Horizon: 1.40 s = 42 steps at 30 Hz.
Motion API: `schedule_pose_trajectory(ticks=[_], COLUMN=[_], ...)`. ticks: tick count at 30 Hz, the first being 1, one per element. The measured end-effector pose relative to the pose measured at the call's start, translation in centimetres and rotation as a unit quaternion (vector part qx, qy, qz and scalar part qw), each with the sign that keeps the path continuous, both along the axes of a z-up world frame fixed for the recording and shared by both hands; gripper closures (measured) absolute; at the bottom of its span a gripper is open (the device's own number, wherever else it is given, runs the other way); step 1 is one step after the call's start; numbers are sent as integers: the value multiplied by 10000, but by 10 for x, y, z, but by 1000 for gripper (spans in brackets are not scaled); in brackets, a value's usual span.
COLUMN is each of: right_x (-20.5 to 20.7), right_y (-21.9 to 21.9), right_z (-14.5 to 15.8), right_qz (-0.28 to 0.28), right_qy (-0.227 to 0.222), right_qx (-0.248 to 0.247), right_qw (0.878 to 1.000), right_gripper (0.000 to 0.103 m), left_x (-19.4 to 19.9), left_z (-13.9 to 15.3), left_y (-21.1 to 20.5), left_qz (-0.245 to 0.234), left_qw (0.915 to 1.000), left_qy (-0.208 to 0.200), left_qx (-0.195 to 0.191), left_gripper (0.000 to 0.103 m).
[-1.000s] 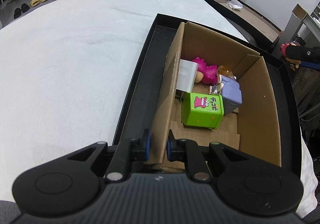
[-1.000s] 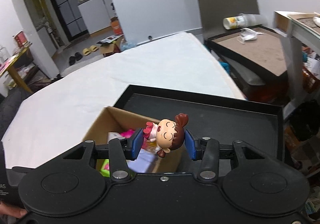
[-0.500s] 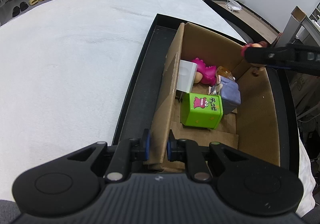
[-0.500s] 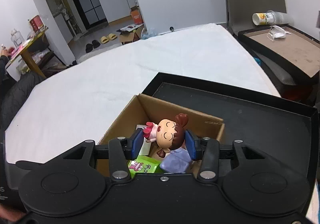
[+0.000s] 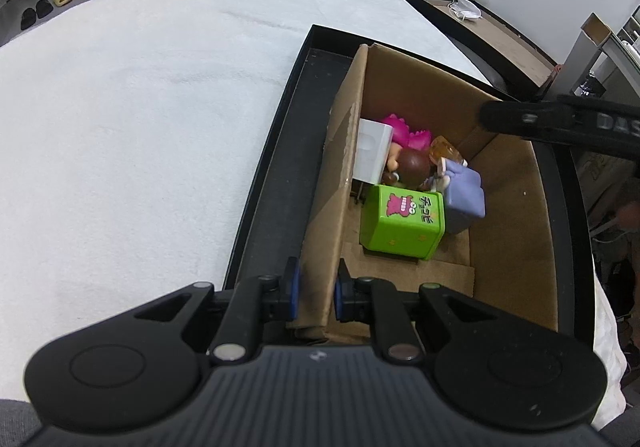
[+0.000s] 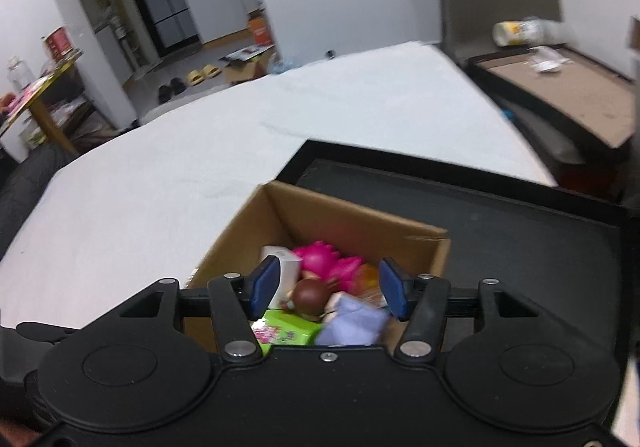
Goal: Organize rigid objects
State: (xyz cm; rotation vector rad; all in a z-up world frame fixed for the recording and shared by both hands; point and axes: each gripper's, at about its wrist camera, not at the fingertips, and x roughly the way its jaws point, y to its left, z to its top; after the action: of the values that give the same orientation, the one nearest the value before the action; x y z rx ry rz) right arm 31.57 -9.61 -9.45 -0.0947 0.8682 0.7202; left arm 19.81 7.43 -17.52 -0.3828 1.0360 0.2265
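A cardboard box [image 5: 508, 215] sits in a black tray [image 5: 272, 175] on the white table. My left gripper [image 5: 314, 287] is shut on the box's near left wall. Inside lie a brown-haired doll figure [image 5: 412, 164], a green tin [image 5: 402, 221], a lilac box [image 5: 464, 193], a pink toy [image 5: 404, 133], a white block [image 5: 370, 155] and an orange item [image 5: 444, 147]. My right gripper [image 6: 327, 289] is open and empty above the box [image 6: 360, 223], with the doll [image 6: 310, 297] lying below it. It also shows at the right of the left wrist view [image 5: 560, 123].
The white cloth-covered table [image 5: 140, 119] spreads to the left. Another black tray with a brown board, a cup and a mask [image 5: 464, 7] stands at the far right. Slippers and a small carton lie on the floor beyond the table.
My right gripper moved over the box, opened and let go of the doll, which now lies among the toys inside. My left gripper kept its hold on the box wall.
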Motion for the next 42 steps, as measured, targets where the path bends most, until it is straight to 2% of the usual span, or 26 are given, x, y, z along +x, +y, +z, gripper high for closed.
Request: schedule_pose_trajectory(ticks=[4,7,13,16,18,21,25,27,29,30,33,34,38,39,42], right_x=[-2,-9,-26,-32,-39,-52,-72,-82,-93,-98,-111,-115,-126,-130,-139], right_y=[-21,-34,-61,-80,-91,-99,-110,-116,-121,-123,-128,-130,-134,-135,-131], right_z=[9,12,20,27,33,39,46,52,57,59,64,66,72,74,81], right_qz=[-351,-545,-1015,-1330,-1451,-1552,-1708,-1796,-1874,-1910,-2015,-2038,-2141,-2179,-2211], right_qy=[28,2,-89,-22,11,10,35,31,9,9,32,40,178,162,24], right_qx=[72,120,114,235,331,274,249,287,352,389,480,478,529,506,302], right_qw=[9994,9984,9947,9908,9889,9875,9850,9833,9816,9808,9783,9778,9752,9745,9748], right_gripper=[44,39,36,32,25,18,14,7,3,1,0,0,0,0,0], left_x=[2,2,-5,-10,-13,-18,-27,-31,-36,-39,-50,-54,-70,-75,-85], left_z=[1,4,25,36,44,56,71,78,84,86,96,100,117,122,136], left_y=[1,1,1,0,-1,-5,-13,-17,-22,-24,-29,-30,-30,-31,-34], left_qz=[-8,-36,-210,-216,-237,-354,-498,-580,-669,-702,-764,-767,-772,-775,-784], left_qw=[10000,10000,9996,9993,9990,9980,9969,9964,9958,9955,9946,9942,9920,9914,9900], left_qy=[16,41,-189,-296,-379,-504,-579,-595,-595,-606,-703,-746,-936,-1012,-1165], left_qx=[9,-9,-23,-53,-51,-133,-169,-194,-192,-176,-77,-46,-337,-281,-109], left_gripper=[88,88,88,88,88,88,86,85,80,74,59,56,31,24,16])
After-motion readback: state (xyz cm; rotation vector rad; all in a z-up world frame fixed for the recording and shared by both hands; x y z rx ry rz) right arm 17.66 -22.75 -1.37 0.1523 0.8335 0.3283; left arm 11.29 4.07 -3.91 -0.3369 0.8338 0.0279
